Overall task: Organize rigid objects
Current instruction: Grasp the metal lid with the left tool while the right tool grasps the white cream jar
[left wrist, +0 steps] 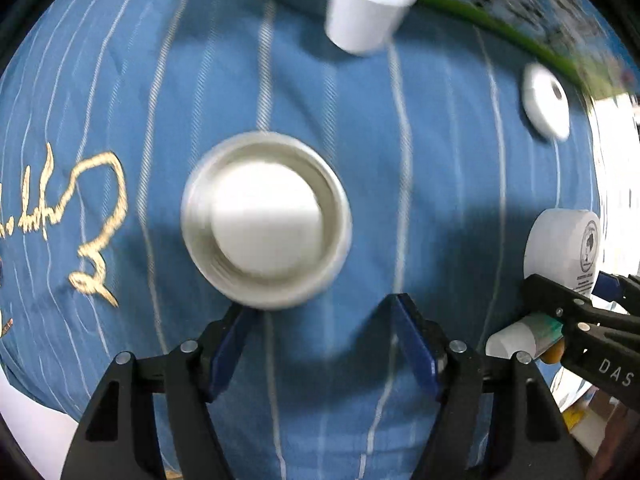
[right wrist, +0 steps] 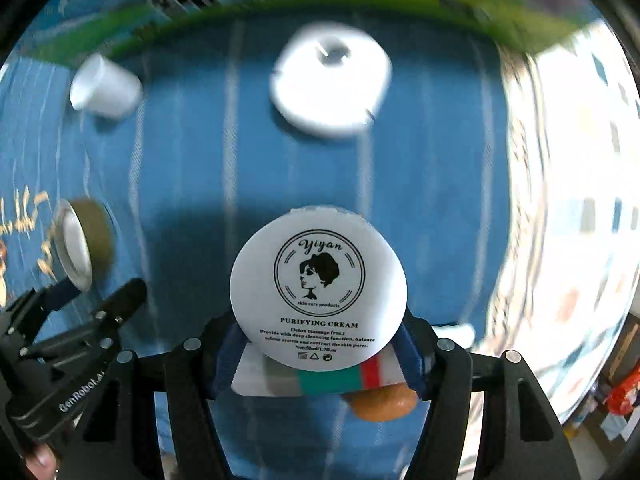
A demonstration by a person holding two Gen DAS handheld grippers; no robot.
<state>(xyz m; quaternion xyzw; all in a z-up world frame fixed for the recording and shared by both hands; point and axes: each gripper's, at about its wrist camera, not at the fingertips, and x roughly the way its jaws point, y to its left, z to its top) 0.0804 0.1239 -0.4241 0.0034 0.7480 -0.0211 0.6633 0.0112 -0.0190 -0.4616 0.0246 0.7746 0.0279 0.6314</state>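
My right gripper (right wrist: 320, 340) is shut on a white cream jar (right wrist: 318, 288) with a black "Yiyan Purifying Cream" print, held above the blue striped cloth (right wrist: 192, 160); the jar also shows in the left wrist view (left wrist: 562, 248). My left gripper (left wrist: 322, 312) is open and empty, just short of an open round tin (left wrist: 266, 224) with a white inside, which lies under it. That tin shows in the right wrist view (right wrist: 82, 244). A white cup (left wrist: 368, 8) lies on its side at the back. A white round disc (left wrist: 546, 100) lies at the right.
A striped tube (right wrist: 316, 380) and an orange thing (right wrist: 382, 402) lie under the held jar. A green-edged printed board (left wrist: 500, 12) bounds the cloth at the back. A pale patterned surface (right wrist: 568, 240) lies past the cloth's right edge.
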